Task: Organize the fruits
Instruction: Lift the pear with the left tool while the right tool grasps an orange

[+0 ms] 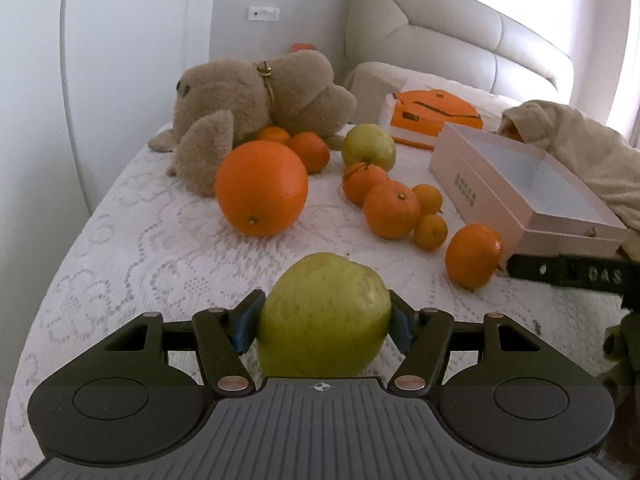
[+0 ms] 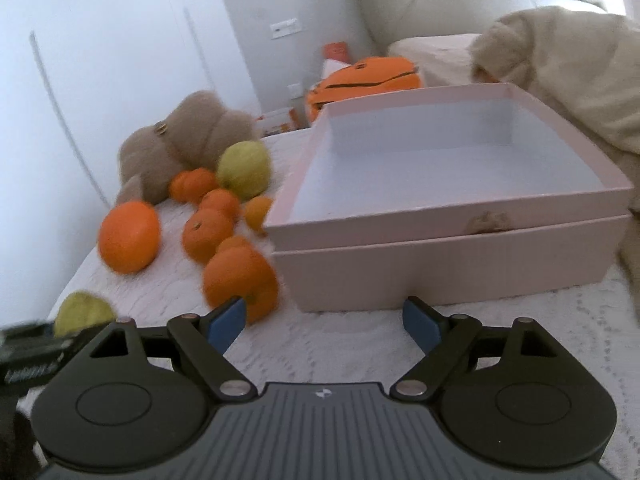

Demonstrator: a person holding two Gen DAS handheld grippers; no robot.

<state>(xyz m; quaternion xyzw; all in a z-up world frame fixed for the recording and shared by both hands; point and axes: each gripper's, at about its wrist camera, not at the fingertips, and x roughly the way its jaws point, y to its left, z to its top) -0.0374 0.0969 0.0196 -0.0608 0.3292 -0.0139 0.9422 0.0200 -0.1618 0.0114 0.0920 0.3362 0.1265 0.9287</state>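
My left gripper (image 1: 324, 320) is shut on a green guava (image 1: 324, 316), its blue pads pressed to both sides, low over the lace bedspread. Ahead lie a big orange (image 1: 261, 187), a second green guava (image 1: 369, 146) and several small tangerines (image 1: 391, 209). An open, empty pink box (image 1: 528, 184) stands at the right. My right gripper (image 2: 326, 322) is open and empty, just in front of the pink box (image 2: 448, 236), with a tangerine (image 2: 240, 280) beside its left finger. The held guava (image 2: 82, 314) shows at the right wrist view's left edge.
A brown plush toy (image 1: 256, 100) lies behind the fruit. An orange bag (image 1: 436, 110) and a beige garment (image 1: 576, 148) lie behind and right of the box. The bed's left edge (image 1: 80, 240) runs near a white wall; a padded headboard (image 1: 460, 28) stands behind.
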